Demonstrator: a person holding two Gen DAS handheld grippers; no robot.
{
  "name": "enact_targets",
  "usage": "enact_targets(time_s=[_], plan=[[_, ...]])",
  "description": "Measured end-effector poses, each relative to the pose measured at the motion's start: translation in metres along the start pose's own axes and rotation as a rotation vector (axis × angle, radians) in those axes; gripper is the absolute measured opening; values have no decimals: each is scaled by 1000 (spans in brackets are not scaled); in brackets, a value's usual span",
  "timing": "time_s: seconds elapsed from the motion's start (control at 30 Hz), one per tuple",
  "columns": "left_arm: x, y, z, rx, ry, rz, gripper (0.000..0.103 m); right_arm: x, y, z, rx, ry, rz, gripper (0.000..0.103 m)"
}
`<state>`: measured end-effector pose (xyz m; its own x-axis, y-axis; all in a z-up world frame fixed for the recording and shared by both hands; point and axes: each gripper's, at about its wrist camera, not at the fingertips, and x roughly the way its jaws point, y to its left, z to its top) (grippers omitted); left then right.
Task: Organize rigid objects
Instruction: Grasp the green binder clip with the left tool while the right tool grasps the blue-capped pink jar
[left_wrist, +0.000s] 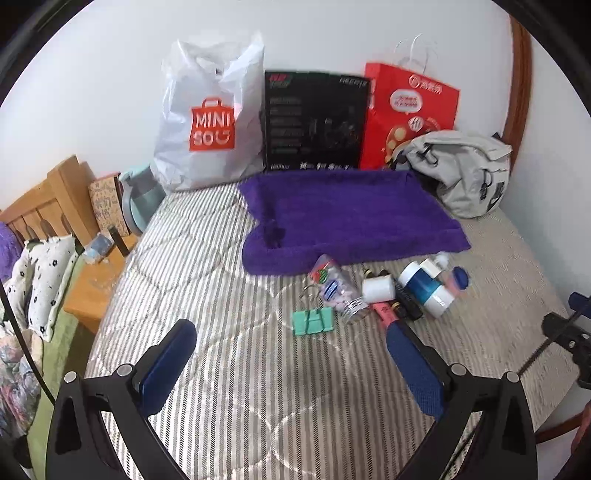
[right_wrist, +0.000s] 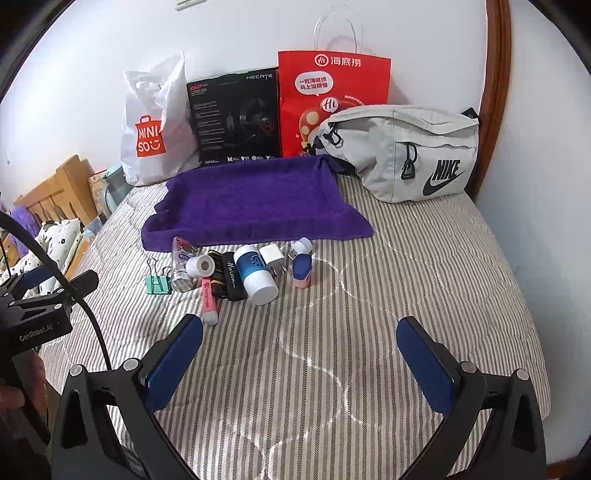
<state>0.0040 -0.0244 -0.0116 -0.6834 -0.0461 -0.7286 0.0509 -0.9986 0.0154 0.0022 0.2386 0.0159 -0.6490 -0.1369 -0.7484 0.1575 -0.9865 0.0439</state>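
Note:
A cluster of small rigid objects lies on the striped bed in front of a purple towel (right_wrist: 251, 199): a green binder clip (right_wrist: 159, 283), a clear bottle (right_wrist: 181, 264), a white roll (right_wrist: 200, 266), a pink tube (right_wrist: 209, 301), a black case (right_wrist: 232, 277), a blue-and-white jar (right_wrist: 255, 273), a white charger plug (right_wrist: 272, 261) and a blue-and-pink item (right_wrist: 302, 269). The binder clip (left_wrist: 313, 321) and jar (left_wrist: 424, 288) also show in the left wrist view. My left gripper (left_wrist: 291, 332) and right gripper (right_wrist: 300, 328) are both open and empty, hovering short of the cluster.
Against the wall stand a white Miniso bag (right_wrist: 151, 129), a black headset box (right_wrist: 236, 118), a red paper bag (right_wrist: 332, 92) and a grey Nike waist bag (right_wrist: 406, 155). A wooden nightstand (left_wrist: 92, 284) and headboard are at the left. The left gripper's body (right_wrist: 33, 314) shows at the left edge.

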Motion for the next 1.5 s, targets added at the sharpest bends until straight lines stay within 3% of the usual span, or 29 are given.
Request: enact_targets(time_s=[0.23, 0.5, 0.6, 0.87, 1.07, 1.4, 1.5], plan=[[51, 9, -7, -9, 77, 76, 103, 41, -17, -3, 8, 53, -14, 103], [93, 4, -13, -38, 120, 18, 103, 106, -33, -21, 23, 132, -6, 103], [109, -1, -15, -46, 147, -5, 95, 122, -37, -25, 35, 151, 17, 103], [128, -5, -18, -72, 153, 23, 94, 142, -41, -28, 26, 174, 15, 103], [127, -8, -18, -60, 135, 36, 84, 148, -37, -27, -9, 165, -17, 103], [123, -17, -14, -22, 97, 6, 42, 155, -40, -14, -18, 190, 0, 103], [123, -16, -14, -23, 92, 1, 41, 152, -43, -8, 8, 178, 26, 97]])
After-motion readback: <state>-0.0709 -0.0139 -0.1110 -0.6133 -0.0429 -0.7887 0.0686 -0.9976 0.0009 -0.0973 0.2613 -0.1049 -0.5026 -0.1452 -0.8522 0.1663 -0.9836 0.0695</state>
